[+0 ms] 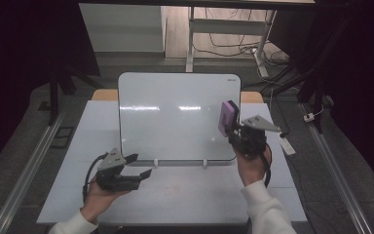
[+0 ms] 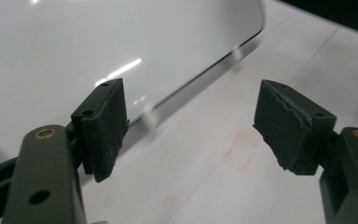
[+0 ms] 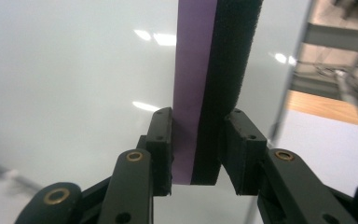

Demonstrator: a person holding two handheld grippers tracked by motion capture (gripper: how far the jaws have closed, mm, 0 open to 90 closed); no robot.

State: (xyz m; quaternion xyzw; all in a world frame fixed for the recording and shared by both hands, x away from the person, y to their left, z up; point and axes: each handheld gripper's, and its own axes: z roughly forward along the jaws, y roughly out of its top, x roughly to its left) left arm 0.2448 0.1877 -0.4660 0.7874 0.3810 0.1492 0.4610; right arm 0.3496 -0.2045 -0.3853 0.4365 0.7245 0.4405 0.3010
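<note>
Ahead of you the upright whiteboard (image 1: 175,114) walls off the middle of the table (image 1: 185,195), its two small feet (image 1: 156,162) jutting forward. The bare tabletop in front of it gives you passing room, and narrow strips stay open beside each board edge.

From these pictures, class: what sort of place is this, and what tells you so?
Probably a lab or office workroom set up for recording: a whiteboard stands on a white table, a desk frame with loose cables stands behind, and dark curtains hang at the sides.
</note>
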